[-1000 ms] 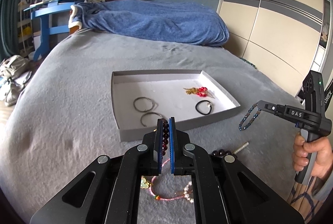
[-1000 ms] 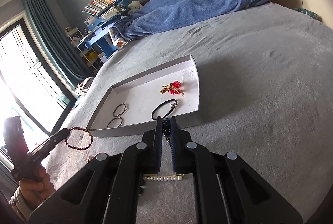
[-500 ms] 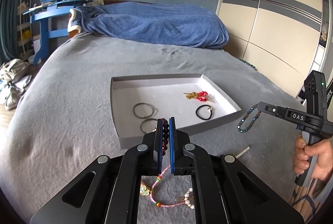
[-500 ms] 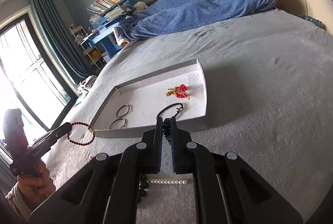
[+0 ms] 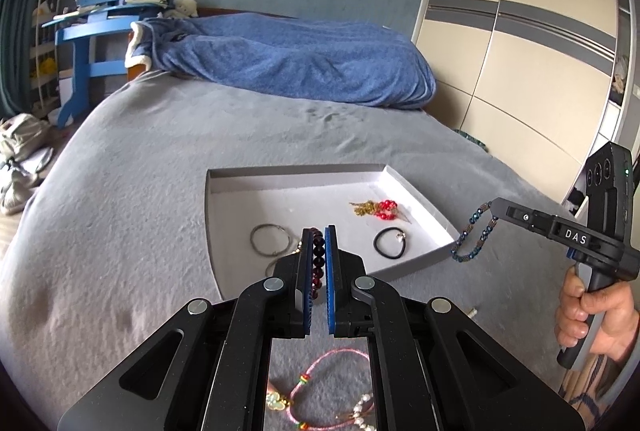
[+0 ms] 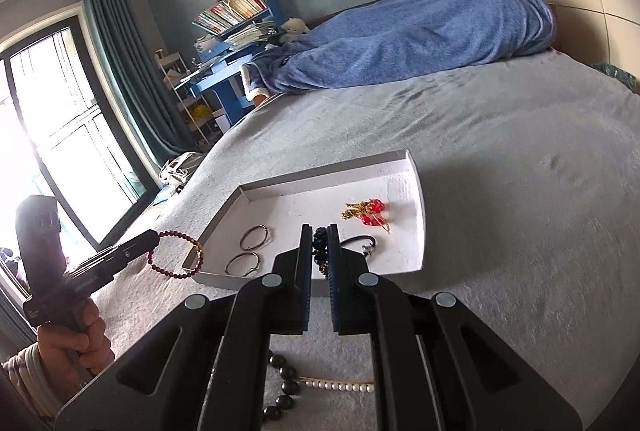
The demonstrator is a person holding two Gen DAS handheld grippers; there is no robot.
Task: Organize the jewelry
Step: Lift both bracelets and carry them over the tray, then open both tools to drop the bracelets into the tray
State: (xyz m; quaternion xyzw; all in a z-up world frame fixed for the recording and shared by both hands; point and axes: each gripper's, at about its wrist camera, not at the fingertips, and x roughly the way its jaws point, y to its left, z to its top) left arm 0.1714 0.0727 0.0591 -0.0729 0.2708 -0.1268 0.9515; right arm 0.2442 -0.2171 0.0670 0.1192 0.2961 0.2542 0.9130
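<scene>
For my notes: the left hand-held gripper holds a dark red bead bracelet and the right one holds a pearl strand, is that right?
Not quite: the right hand-held gripper holds a dark blue bead bracelet, as the left wrist view shows; the pearl strand lies on the bed. The left hand-held gripper does hold the dark red bead bracelet.

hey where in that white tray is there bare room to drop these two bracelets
The tray is bare along its far wall, behind the metal rings and the red-and-gold piece, and in the middle between the rings and the black hair tie. The near edge is crowded.

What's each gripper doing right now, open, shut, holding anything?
Left gripper: shut on the dark red round-bead bracelet.
Right gripper: shut on the dark blue faceted-bead bracelet.
</scene>
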